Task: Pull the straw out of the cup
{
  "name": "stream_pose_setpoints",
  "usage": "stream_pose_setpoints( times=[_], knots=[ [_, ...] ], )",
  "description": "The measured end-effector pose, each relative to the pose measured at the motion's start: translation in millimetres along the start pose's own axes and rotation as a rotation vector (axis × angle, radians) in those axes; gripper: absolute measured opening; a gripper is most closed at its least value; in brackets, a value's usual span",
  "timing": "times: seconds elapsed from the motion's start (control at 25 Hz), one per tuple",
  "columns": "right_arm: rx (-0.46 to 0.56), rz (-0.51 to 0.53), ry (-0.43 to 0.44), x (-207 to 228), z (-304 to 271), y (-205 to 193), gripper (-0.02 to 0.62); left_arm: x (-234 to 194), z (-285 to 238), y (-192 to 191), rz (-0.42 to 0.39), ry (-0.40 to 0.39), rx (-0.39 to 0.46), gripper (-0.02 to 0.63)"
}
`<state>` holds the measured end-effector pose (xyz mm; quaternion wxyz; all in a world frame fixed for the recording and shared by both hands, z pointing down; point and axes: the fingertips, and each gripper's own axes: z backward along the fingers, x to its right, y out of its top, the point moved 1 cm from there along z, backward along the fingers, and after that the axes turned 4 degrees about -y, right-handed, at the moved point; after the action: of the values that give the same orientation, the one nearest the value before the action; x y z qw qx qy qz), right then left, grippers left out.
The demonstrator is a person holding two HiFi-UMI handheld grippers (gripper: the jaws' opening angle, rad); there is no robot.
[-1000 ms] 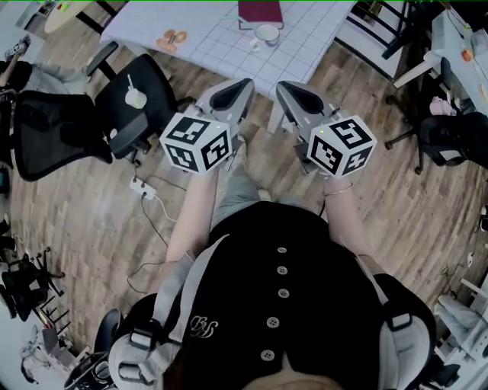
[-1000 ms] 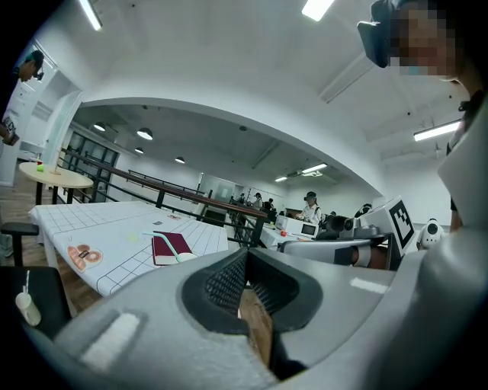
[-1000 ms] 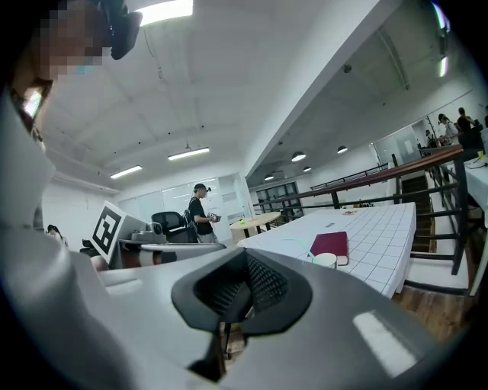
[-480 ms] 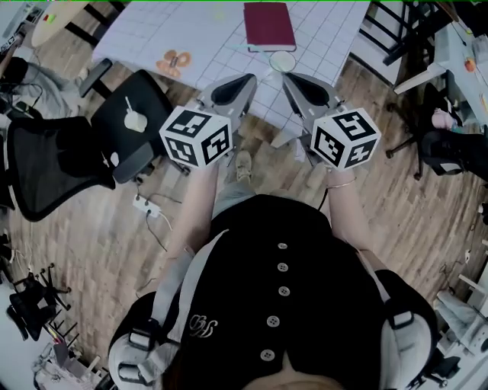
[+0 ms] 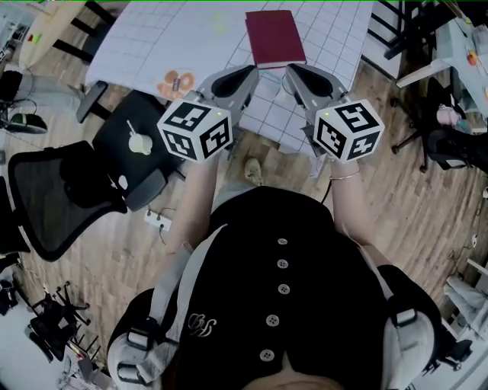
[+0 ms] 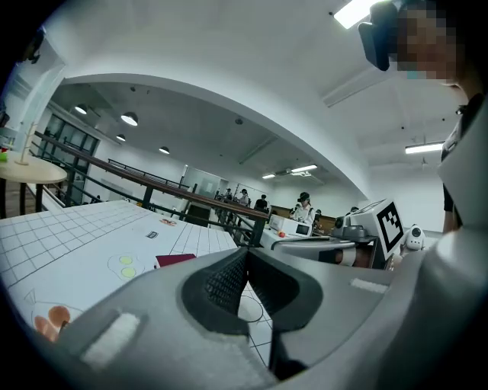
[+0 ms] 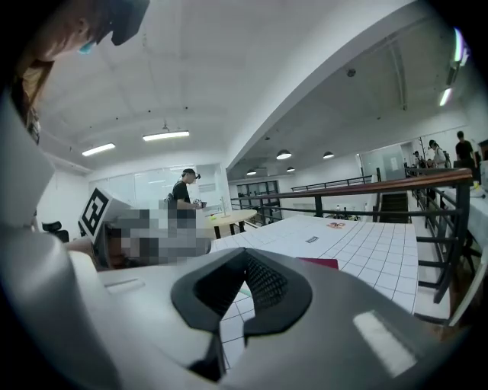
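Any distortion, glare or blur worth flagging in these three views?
Head view: evenly lit and sharp, though the wooden floor bows at the edges. Left gripper view: strong fisheye, dark corners, the ceiling light strip blown out, the grey left tool soft close up. Right gripper view: same dark corners, grey right tool soft.

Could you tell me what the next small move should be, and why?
Probably advance both further over the table and open one: the left gripper and right gripper are shut and empty, tips just short of the red book.
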<state>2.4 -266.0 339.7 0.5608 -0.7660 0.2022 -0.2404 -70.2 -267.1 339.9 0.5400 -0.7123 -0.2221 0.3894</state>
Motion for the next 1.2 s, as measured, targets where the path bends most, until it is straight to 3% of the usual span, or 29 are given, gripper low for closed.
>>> stream_pose_setpoints(
  times=[0.16,0.56,0.84,1.2],
  knots=[
    [-0.023,0.057,-0.045,12,-17,2,0.0,-17,-14,8,-0.016,-0.037,-0.014,-0.003],
    [-0.054,0.035,-0.096,23,-30,-9,0.0,-35,-26,-1,0.02,-0.087,-0.038,-0.002],
    [-0.089,0.038,-0.071,22,-27,-20,0.0,-28,-26,-12,0.067,-0.105,-0.034,-0.003],
    [-0.133,0.056,-0.022,27,-23,-27,0.0,-22,-27,-24,0.111,-0.051,-0.04,-0.002]
  ],
)
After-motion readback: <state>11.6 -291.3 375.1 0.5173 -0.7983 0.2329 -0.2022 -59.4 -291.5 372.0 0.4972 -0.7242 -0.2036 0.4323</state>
